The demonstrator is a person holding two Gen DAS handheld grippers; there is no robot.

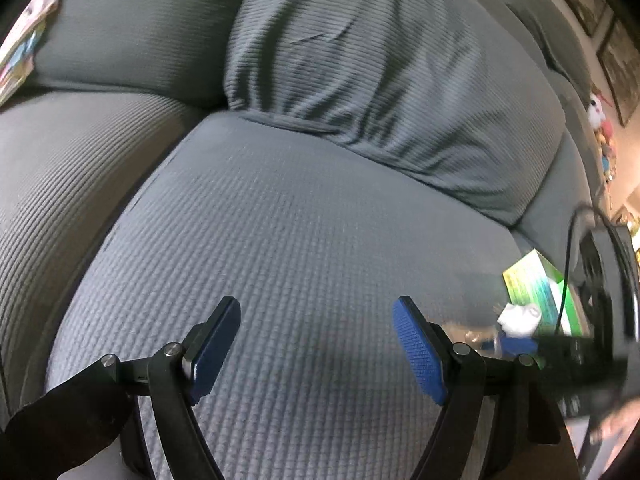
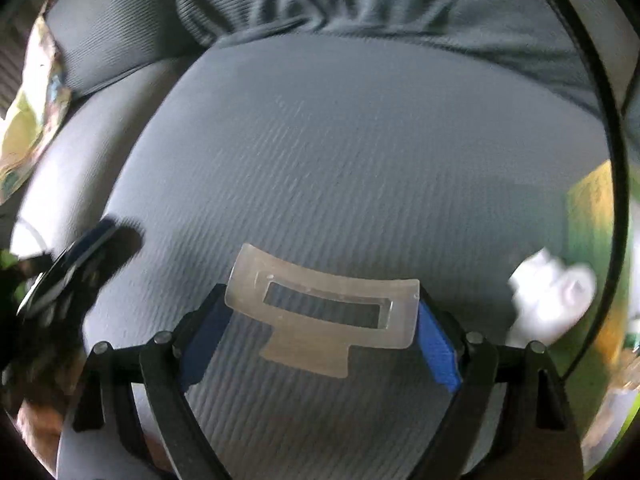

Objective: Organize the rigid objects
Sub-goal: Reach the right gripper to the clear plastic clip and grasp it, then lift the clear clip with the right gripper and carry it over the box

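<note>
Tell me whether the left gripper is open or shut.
Open. The left gripper has its blue pads spread wide, with only bare grey sofa cushion between them.

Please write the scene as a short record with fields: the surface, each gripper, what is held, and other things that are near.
surface: grey ribbed sofa seat cushion, with a back cushion behind it
left gripper: open, nothing between its blue pads, above the bare cushion
right gripper: closed on the clear plastic clip, which spans from pad to pad
clear plastic clip: translucent, curved, with a rectangular slot
nearby: white object, blurred, on a green and yellow item at the right
far left: colourful packet on the next cushion
</note>
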